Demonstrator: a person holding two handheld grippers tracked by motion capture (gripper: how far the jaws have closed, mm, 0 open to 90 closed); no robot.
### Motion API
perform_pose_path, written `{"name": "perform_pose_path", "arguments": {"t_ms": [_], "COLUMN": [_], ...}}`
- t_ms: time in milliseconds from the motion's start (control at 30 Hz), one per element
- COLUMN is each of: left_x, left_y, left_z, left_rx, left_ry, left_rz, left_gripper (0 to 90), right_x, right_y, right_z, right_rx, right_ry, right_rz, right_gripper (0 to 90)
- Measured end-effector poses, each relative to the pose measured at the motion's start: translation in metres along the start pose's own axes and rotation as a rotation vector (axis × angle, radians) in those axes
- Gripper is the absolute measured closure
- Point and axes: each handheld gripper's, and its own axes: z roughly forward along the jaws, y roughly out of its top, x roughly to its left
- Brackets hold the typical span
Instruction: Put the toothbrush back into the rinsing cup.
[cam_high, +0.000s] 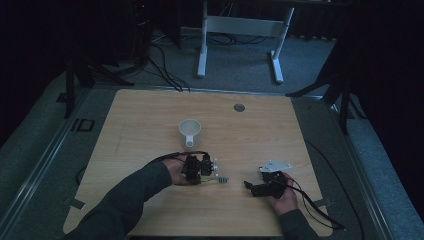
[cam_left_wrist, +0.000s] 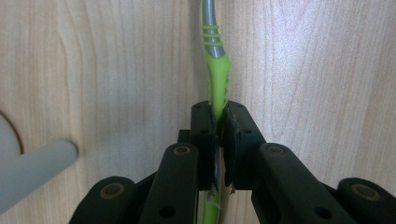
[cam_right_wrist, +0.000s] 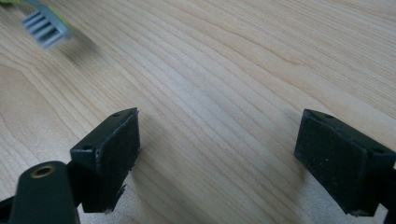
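Observation:
A toothbrush (cam_left_wrist: 217, 77) with a green and grey handle runs away between the jaws of my left gripper (cam_left_wrist: 218, 119), which is shut on the green handle. In the high view my left gripper (cam_high: 201, 176) points down at the table left of centre. The toothbrush (cam_high: 216, 179) sticks out to its right, low over the wood. Its grey bristle head (cam_right_wrist: 45, 29) appears at the top left of the right gripper view. My right gripper (cam_right_wrist: 219, 158) stands open over bare wood with nothing between its pads; in the high view this gripper (cam_high: 250, 186) lies right of the brush.
A white mug (cam_high: 190, 132) stands upright behind my left gripper, handle toward me; that mug handle (cam_left_wrist: 42, 165) shows at the left of the left gripper view. The wooden table (cam_high: 150, 115) has a grey cable hole (cam_high: 239, 107) at the back. Cables trail off the right edge.

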Motion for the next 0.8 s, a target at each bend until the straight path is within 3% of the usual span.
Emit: {"name": "perform_pose_path", "arguments": {"t_ms": [800], "left_x": [0.008], "left_y": [-0.009], "left_z": [-0.02], "left_rx": [-0.085], "left_ry": [0.017], "left_rz": [-0.048], "left_gripper": [83.6], "right_x": [0.0], "right_y": [0.0], "right_z": [0.0], "right_rx": [0.0], "right_ry": [0.0], "right_rz": [0.002], "right_gripper": [13.6]}}
